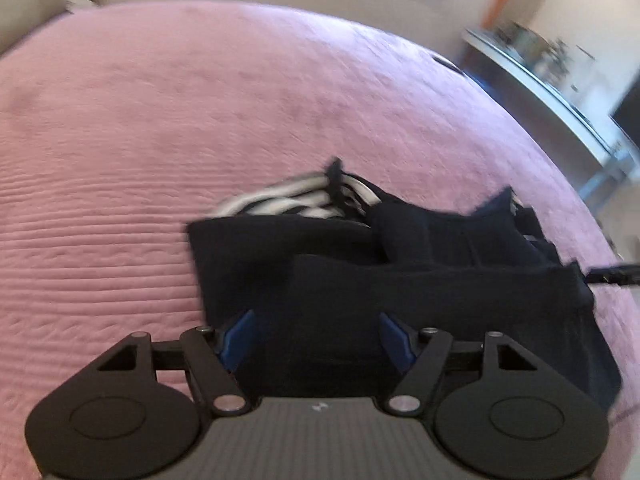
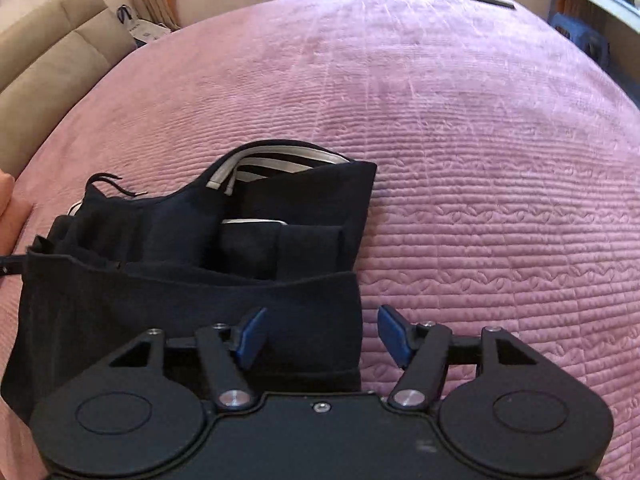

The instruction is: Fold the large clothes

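both tongs, left tongs [image 1: 316, 338] and right tongs [image 2: 322, 334], open and empty over one folded dark garment [image 2: 192, 292] on one pink bedspread [image 2: 480, 160]

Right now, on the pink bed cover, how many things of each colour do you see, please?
Dark navy: 1, the folded garment with white stripes
Black: 1, a small flat thing near the cover's far edge
Total: 2

Soft daylight, motion blur, fisheye warping
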`<state>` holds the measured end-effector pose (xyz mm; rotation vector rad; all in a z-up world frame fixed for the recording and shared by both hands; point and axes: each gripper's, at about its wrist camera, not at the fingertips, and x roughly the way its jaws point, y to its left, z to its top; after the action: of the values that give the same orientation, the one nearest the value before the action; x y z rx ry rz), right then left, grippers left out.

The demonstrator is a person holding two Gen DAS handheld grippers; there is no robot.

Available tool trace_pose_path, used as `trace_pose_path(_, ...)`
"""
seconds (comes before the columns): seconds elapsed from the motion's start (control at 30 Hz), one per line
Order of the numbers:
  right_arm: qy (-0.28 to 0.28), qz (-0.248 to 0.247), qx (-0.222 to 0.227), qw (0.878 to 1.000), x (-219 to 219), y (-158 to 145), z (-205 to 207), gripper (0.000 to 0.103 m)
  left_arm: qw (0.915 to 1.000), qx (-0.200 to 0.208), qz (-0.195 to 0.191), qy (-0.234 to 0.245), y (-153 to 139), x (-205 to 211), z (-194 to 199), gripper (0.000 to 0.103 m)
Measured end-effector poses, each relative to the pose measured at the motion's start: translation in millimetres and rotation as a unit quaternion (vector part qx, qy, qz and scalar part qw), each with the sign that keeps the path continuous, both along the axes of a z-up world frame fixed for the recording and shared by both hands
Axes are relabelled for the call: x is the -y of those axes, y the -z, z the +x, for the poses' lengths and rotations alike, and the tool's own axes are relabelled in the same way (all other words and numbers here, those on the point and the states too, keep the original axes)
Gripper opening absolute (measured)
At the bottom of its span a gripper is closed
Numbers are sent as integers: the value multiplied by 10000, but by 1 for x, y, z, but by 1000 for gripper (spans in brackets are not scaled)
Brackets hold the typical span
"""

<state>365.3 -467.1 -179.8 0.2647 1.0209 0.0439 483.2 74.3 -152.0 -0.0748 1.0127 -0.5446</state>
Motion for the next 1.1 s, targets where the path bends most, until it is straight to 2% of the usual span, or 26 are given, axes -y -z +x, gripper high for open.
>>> trace_pose_path(0.07,8,167,-96,9998,3,5,3,75,9986,-393,-310,166,11,0,12,68)
trace_pose_path(0.1,2,208,-115,9997,4,8,4,74,9976,-539,-416,107,15,-1,16,56)
trace_pose_path(0.13,-27,247,-99,9996,4,9,4,70,9972,-573,-478,18,17,-3,20,45)
trace_pose_path(0.17,-126,324,-71,9994,4,9,3,61,9972,-539,-516,-56,17,-6,21,16)
trace_pose_path(0.2,-218,386,-22,9990,4,7,2,34,9969,-542,-567,-79,16,-8,21,9)
trace_pose_path(0.23,-279,370,-13,9989,4,6,1,28,9961,-555,-674,-99,15,-12,20,9)
trace_pose_path(0.37,-391,382,0,9985,10,6,1,27,9933,-673,-919,-169,11,-21,16,10)
trace_pose_path(0.43,-349,504,-148,9980,15,12,6,43,9916,-760,-1042,-116,12,-22,17,19)
trace_pose_path(0.47,-335,541,-195,9978,17,15,9,49,9905,-800,-1117,-82,14,-21,19,30)
trace_pose_path(0.5,-292,538,-182,9980,18,17,11,59,9890,-847,-1215,-57,17,-21,21,36)
trace_pose_path(0.53,-277,575,-125,9979,19,19,13,57,9883,-880,-1246,-52,18,-19,23,36)
trace_pose_path(0.57,-285,642,-96,9975,19,20,13,51,9887,-886,-1203,-79,21,-16,25,35)
trace_pose_path(0.6,-319,718,-107,9968,17,21,13,28,9901,-869,-1096,-118,25,-13,26,27)
trace_pose_path(0.63,-380,690,-65,9969,14,19,11,20,9914,-854,-976,-177,27,-9,26,16)
trace_pose_path(0.67,-478,518,91,9975,8,14,6,19,9927,-821,-855,-205,28,-5,26,7)
trace_pose_path(0.73,-628,84,387,9972,-5,1,-10,15,9951,-525,-821,-182,20,-1,15,6)
trace_pose_path(0.8,-618,-239,615,9959,-16,-17,-26,14,9946,-290,-964,-265,8,-3,2,6)
trace_pose_path(0.93,-483,-735,1197,9889,-31,-57,-47,10,9877,43,-1425,-636,-24,-21,-17,6)
trace_pose_path(1.1,-389,-1186,2035,9711,-39,-109,-40,7,9764,564,-1919,-815,-67,-38,-14,6)
